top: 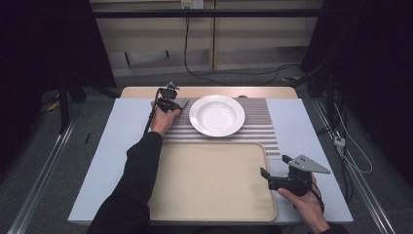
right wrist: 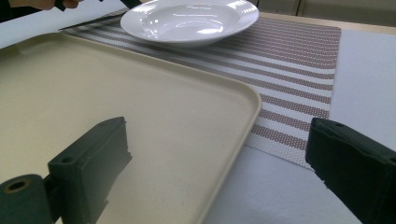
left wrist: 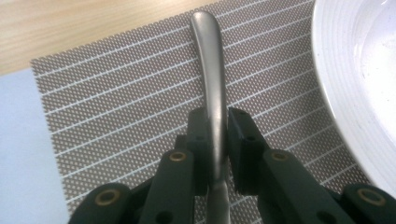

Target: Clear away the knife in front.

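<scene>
Dark curtains hung around a pale blue bench (top: 122, 146). On it lay a big cream tray (top: 209, 180), bare inside. Past the tray sat a striped mat (top: 258, 122) with a white plate (top: 216, 115) on it. At the mat's left end, just beside the plate, the left tongs (left wrist: 216, 135) were pressed onto a grey metal cutlery handle (left wrist: 211, 60), pinching it. I could not tell if it was a spoon, a fork or a knife. The handle lay over the mat. The right tongs (top: 275, 168) were spread wide near the tray's right edge, with nothing between them.
</scene>
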Action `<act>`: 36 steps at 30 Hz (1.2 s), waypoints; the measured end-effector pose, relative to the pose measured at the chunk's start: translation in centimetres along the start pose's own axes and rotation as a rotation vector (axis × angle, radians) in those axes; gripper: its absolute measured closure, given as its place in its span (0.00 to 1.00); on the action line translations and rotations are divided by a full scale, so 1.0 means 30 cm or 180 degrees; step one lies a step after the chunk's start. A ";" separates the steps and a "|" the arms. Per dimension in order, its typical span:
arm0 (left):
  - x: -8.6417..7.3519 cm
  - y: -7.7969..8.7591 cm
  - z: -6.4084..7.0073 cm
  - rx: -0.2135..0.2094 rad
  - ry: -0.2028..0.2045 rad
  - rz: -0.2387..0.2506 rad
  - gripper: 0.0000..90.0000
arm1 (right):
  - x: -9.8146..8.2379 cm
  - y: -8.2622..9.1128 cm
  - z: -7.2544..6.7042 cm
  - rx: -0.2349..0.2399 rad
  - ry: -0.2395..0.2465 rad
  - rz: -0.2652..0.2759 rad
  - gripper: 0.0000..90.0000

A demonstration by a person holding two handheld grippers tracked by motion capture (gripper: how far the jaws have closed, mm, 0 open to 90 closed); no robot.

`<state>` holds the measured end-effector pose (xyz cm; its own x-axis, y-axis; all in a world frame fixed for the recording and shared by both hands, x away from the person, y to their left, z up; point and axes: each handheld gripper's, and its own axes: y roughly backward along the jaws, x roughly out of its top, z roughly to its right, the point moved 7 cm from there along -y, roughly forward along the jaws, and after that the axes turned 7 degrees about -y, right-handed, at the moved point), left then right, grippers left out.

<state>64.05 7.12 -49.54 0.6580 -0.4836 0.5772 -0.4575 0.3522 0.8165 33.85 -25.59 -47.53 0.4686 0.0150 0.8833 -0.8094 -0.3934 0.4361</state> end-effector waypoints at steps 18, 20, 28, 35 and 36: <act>0.012 0.095 0.018 -0.0031 -0.0153 0.0047 0.89 | 0.002 0.001 -0.001 -0.0018 0.0005 0.0002 0.07; 0.011 0.113 0.023 -0.0051 -0.0159 0.0076 0.89 | 0.001 0.001 -0.001 -0.0019 0.0003 -0.0004 0.07; -0.011 0.160 0.062 -0.0143 -0.0212 0.0150 0.89 | 0.003 0.002 0.004 -0.0052 0.0007 0.0005 0.07; -0.021 0.188 0.081 -0.0162 -0.0269 0.0198 0.89 | 0.005 0.006 0.004 -0.0061 0.0006 0.0014 0.07; -0.024 0.191 0.087 -0.0156 -0.0283 0.0191 0.89 | 0.004 0.006 0.004 -0.0063 0.0008 0.0012 0.07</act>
<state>59.40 7.39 -45.26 0.5736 -0.5289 0.6255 -0.4632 0.4204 0.7802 33.81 -25.76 -47.36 0.4646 0.0158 0.8854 -0.8181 -0.3751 0.4360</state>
